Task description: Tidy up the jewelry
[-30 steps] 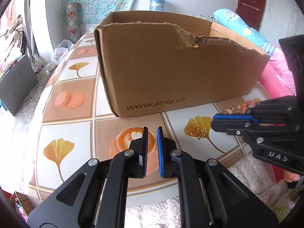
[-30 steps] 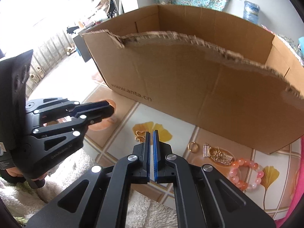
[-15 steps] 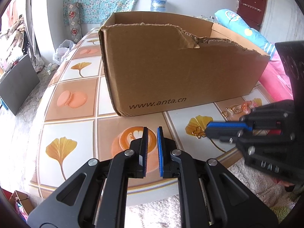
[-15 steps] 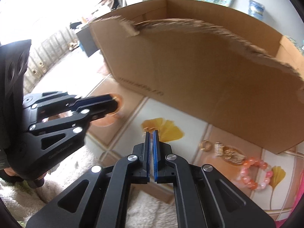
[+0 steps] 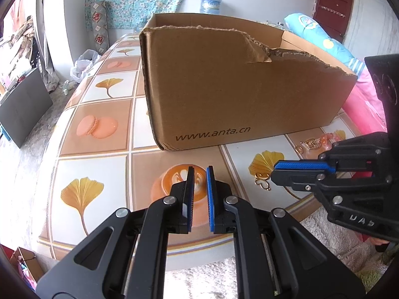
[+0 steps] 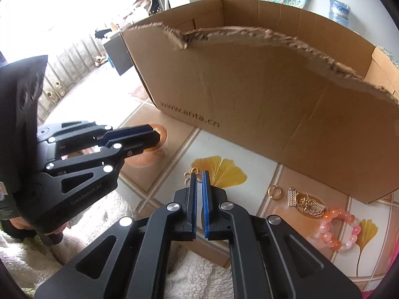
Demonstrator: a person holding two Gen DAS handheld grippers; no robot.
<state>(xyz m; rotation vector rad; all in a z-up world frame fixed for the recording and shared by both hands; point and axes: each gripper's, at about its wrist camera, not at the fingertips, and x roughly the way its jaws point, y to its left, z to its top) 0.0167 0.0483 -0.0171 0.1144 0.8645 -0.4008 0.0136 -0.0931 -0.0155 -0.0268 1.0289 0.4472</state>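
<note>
A torn cardboard box [image 5: 237,94] [image 6: 249,99] stands on the patterned table. In front of it lie small gold hooks [image 5: 261,179] [image 6: 190,174], a gold ring [image 6: 274,191], a gold pendant [image 6: 308,203] and a pink bead bracelet [image 6: 336,229]. My right gripper [image 6: 199,174] [image 5: 275,172] hovers right at the gold hooks. Its jaws are opening to a thin slit, with nothing between them. My left gripper [image 5: 200,172] [image 6: 157,137] hangs over the printed coffee cup, left of the jewelry. It is nearly closed and empty.
The tablecloth [image 5: 99,129] shows ginkgo leaves, macarons and coffee cups. Its front edge runs just below both grippers, with white fluffy fabric [image 6: 194,279] beneath. Pink bedding [image 5: 361,104] lies right of the box. A water jug [image 5: 210,3] stands behind it.
My right gripper's tip has dipped slightly toward the gold hooks, and its jaws have parted a little. The left gripper has kept still.
</note>
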